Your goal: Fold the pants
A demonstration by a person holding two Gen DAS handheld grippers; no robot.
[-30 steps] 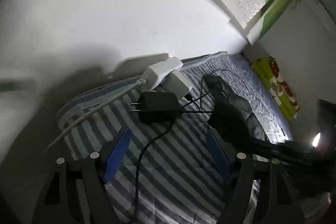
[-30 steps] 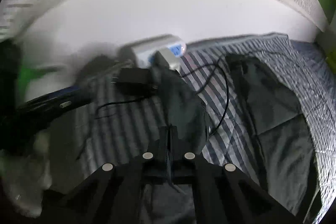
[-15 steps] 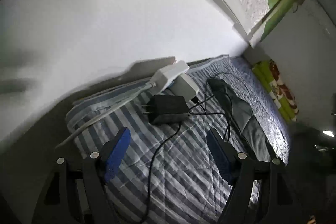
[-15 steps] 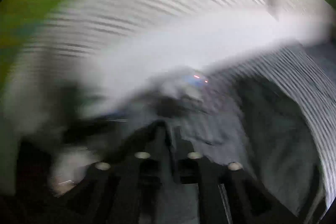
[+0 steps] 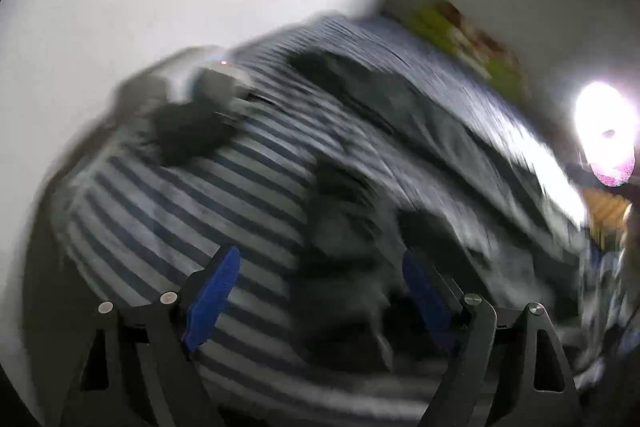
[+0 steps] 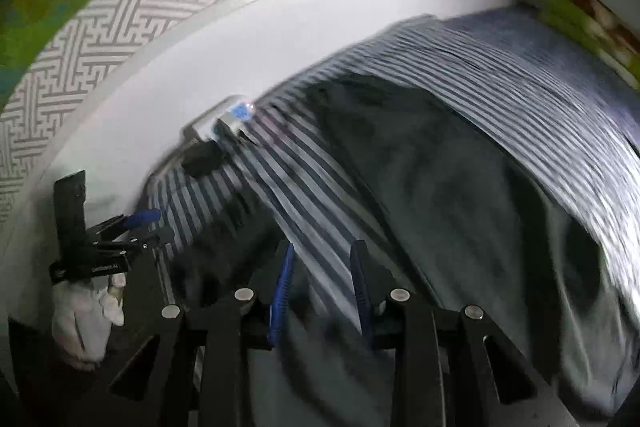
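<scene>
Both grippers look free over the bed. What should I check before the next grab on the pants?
1. Left gripper empty: ok, jaws opening wide, nothing pinched.
2. Right gripper empty: ok, pads apart, only bedding and cloth showing beyond them.
3. Pants lying flat: cannot tell, too blurred to read the folds.
4. Charger off the pants: ok in the right wrist view; where its cable runs, cannot tell.
5. Views sharp enough to pick a grasp point: not ok, both are motion-blurred.
</scene>
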